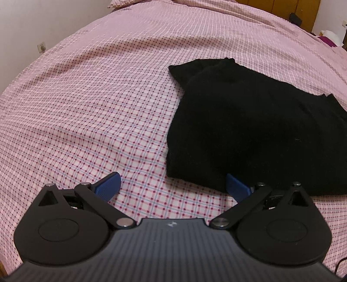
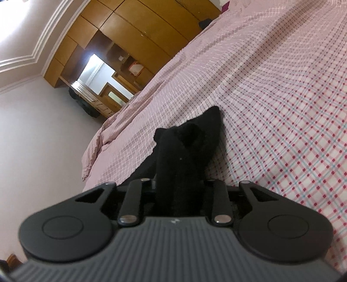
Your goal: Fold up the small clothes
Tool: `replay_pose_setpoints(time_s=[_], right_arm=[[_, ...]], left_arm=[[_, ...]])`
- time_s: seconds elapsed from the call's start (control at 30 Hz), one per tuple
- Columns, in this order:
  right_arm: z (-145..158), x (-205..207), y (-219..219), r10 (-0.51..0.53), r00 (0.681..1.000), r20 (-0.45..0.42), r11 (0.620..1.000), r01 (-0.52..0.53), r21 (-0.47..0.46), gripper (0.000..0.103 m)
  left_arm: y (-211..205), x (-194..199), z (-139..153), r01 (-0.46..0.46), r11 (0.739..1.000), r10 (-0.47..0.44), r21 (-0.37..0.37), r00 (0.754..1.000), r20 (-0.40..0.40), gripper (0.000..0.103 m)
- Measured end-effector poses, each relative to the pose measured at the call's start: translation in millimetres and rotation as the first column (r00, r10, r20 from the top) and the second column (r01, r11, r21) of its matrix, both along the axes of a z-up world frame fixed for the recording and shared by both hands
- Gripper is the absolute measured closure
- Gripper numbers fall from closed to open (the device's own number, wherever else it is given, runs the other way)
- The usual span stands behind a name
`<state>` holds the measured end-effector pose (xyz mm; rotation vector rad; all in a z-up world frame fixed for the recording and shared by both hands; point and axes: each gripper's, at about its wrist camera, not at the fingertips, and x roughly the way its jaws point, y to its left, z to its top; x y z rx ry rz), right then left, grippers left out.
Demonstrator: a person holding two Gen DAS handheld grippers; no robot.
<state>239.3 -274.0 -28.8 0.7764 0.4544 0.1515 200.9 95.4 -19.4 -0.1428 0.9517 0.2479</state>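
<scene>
A black knitted garment [image 1: 249, 121] lies partly folded on the pink checked bedspread [image 1: 97, 104], right of centre in the left wrist view. My left gripper [image 1: 173, 187] hovers at its near edge, open wide. Its left blue pad [image 1: 108, 186] is over bare bedspread, and its right blue pad [image 1: 237, 188] is right at the cloth's hem. In the right wrist view, my right gripper [image 2: 179, 186] is shut on a thick bunch of the same black garment [image 2: 184, 151]. The cloth fills the gap between the jaws and hides the fingertips.
A pillow [image 1: 123, 3] lies at the far end of the bed. A wooden wardrobe [image 2: 130, 28] stands past the bed's far side, with a mirror [image 2: 95, 73] and dark items below it. Small objects sit on a bedside surface [image 1: 325, 34]. The bed's edge [image 2: 93, 156] drops off to the left.
</scene>
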Motion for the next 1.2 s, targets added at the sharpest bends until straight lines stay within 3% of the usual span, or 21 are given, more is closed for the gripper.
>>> replay_pose_setpoints(time_s=[0.33,0.8,1.2], right_arm=[[31.1,3.7,22.7,0.029,0.998,0.063,0.997,-0.024,-0.07,0.078],[72.9,9.0,69.7,0.08,0.987,0.137,0.993,-0.066,-0.1,0.08],[104.4,20.2,168.0,0.25,0.95,0.188,0.956,-0.211,-0.205,0.08]], left_arm=[[10.0,-6.4,5.0,-0.012,1.0,0.012,-0.025,1.0,0.0,0.0],[19.5,-15.8,19.2,-0.015,1.0,0.015,-0.001,0.999,0.044,0.0],[55.6,-28.5,31.3,-0.071,0.997,0.07,0.013,0.993,0.097,0.0]])
